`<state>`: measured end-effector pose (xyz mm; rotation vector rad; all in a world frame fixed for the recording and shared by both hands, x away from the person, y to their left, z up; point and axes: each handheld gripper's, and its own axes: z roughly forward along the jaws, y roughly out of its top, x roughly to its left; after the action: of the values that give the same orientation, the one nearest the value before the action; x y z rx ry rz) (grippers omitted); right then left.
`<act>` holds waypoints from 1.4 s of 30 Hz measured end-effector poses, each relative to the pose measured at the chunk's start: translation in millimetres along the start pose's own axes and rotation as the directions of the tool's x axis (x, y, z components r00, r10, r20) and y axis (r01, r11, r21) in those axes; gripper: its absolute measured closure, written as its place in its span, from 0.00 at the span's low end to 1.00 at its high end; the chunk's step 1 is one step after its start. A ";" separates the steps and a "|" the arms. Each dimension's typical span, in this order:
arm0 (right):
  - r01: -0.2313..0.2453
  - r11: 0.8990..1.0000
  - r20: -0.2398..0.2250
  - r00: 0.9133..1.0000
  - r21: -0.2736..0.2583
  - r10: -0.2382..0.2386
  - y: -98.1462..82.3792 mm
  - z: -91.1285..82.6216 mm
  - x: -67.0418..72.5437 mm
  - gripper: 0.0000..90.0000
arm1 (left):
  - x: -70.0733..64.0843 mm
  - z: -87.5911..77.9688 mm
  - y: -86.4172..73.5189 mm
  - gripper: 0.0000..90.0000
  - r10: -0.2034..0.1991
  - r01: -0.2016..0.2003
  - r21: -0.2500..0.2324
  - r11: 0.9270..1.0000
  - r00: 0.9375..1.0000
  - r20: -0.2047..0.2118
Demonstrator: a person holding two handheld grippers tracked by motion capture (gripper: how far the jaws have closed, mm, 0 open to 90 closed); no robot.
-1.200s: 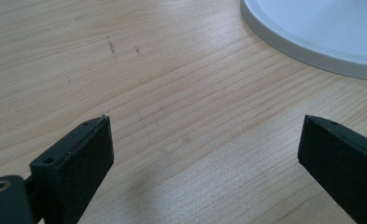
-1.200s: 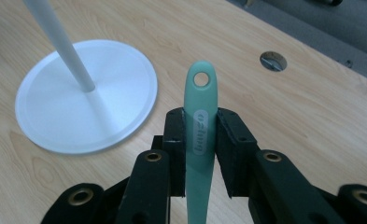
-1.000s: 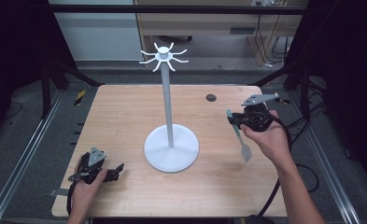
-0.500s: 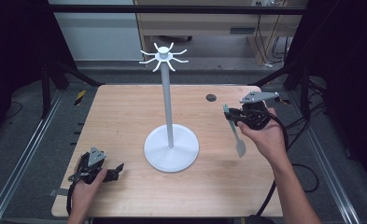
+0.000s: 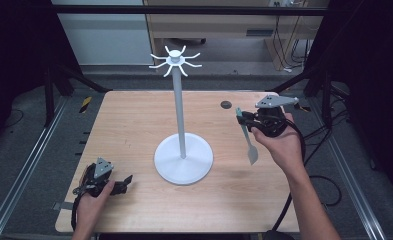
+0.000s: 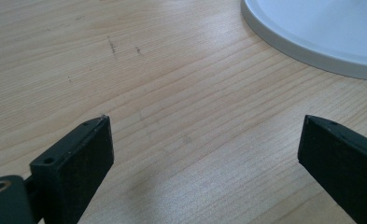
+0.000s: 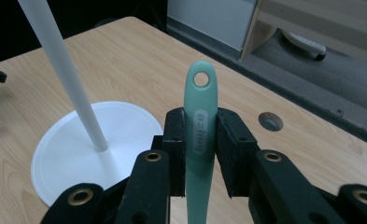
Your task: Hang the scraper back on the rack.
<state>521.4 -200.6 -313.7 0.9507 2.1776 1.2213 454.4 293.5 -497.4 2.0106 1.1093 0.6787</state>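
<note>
Holding a pale green spatula [image 5: 248,140] off the surface [image 5: 134,125], the right gripper [image 5: 244,119] has it clenched by the handle: in the right gripper view the two black jaws press on either side of the handle [image 7: 200,126] a little below its end, and the hanging hole [image 7: 201,79] stands clear above them. From the high view the utensil hangs blade-down from the jaws, its flat blade [image 5: 252,154] near the wood but apparently not resting on it, to the right of the white hook stand [image 5: 180,110].

Judging by this, the pickup is done and the hanging is left. The stand's ring of hooks [image 5: 175,61] sits at the top of the pole, well above and to the left of the spatula, with nothing on any hook. The hole would have to be brought up to a hook and threaded over its tip; since the grip leaves the hole free, the hold looks suited to that.

The left gripper [image 5: 125,181] lies low at the near left corner of the surface, its jaws released and wide apart with only bare wood between them, and the rim of the stand's round base [image 6: 312,44] just ahead.
</note>
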 end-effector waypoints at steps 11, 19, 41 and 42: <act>0.007 0.999 -0.003 1.000 -0.045 -0.007 8.7 0.1 5.7 0.83 | 0.0 0.0 0.0 0.03 0.000 0.000 0.000 1.000 1.000 0.000; 0.000 0.997 -0.012 1.000 -0.080 -0.001 17.8 0.8 13.5 0.83 | -0.1 0.1 0.0 0.03 0.001 -0.001 0.000 1.000 1.000 0.001; -0.025 0.985 -0.069 0.998 -0.169 0.013 45.1 2.5 33.7 0.83 | 0.0 0.3 -0.1 0.03 0.000 0.000 0.000 1.000 1.000 0.003; -0.025 0.985 -0.071 0.997 -0.174 0.013 46.7 2.3 34.7 0.83 | 0.0 0.3 -0.1 0.03 -0.001 0.001 0.000 1.000 1.000 0.004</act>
<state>516.3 -156.1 -276.5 0.8702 2.0770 1.4477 454.6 293.5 -497.6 2.0099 1.1082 0.6743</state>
